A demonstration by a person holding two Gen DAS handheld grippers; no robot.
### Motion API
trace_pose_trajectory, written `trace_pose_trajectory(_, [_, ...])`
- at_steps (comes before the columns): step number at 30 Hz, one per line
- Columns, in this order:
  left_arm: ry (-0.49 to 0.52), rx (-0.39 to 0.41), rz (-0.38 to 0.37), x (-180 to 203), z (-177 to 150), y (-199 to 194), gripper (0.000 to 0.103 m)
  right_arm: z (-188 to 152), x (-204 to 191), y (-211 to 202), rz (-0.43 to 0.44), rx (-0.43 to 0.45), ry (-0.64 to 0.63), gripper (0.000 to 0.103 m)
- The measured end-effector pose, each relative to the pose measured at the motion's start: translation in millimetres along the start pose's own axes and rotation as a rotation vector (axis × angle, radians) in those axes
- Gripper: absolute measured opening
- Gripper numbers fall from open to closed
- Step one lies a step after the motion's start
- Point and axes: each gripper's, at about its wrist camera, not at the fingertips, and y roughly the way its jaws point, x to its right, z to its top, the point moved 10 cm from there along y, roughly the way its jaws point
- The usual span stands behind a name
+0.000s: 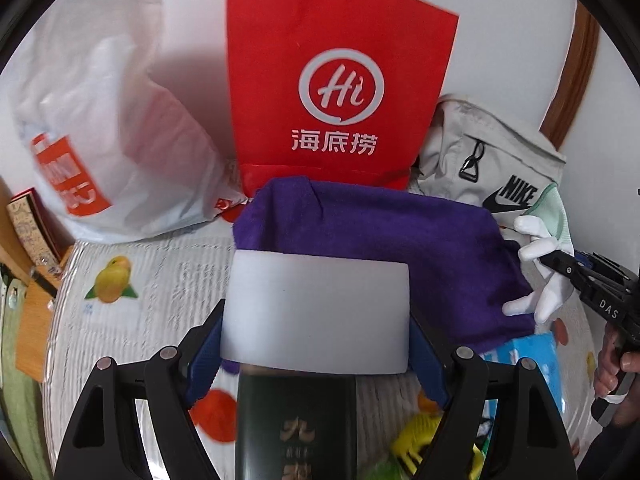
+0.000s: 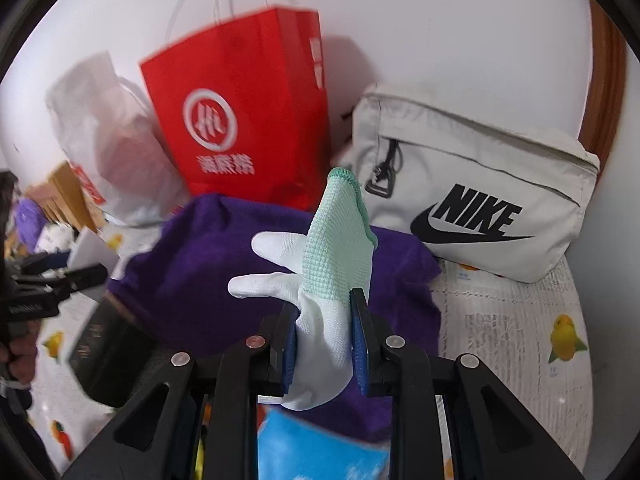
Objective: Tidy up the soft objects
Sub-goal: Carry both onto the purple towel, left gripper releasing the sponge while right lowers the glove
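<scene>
My left gripper is shut on a white foam block and holds it above a dark green box. My right gripper is shut on a white and mint work glove, held up over a purple cloth. The glove also shows at the right of the left wrist view, with the right gripper behind it. The purple cloth lies in front of a red paper bag. A grey Nike pouch leans on the wall at the right.
A white plastic bag stands left of the red bag. A blue packet and a yellow toy lie near me on the fruit-print cover. Cardboard boxes sit at the far left.
</scene>
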Motion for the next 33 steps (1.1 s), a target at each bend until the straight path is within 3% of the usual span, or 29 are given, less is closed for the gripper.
trace_pose_trajectory(6, [0.027, -0.026, 0.018, 0, 20, 36, 0.080, 5, 19, 40, -0.038, -0.082, 0.005, 0.024])
trace_pose_trajectory(9, [0.017, -0.056, 0.001, 1, 27, 54, 0.080, 3, 20, 55, -0.036, -0.121, -0.010, 0.024])
trace_pose_trajectory(15, [0.039, -0.081, 0.038, 3, 40, 83, 0.080, -8, 20, 80, -0.018, -0.201, -0.040, 0.024])
trace_pose_trajectory(28, [0.006, -0.162, 0.052, 2, 55, 132, 0.081, -21, 23, 103, -0.011, -0.256, -0.027, 0.026])
trace_pose_trajectory(33, [0.003, -0.193, 0.030, 8, 54, 140, 0.082, -15, 20, 96, -0.018, -0.223, -0.043, 0.058])
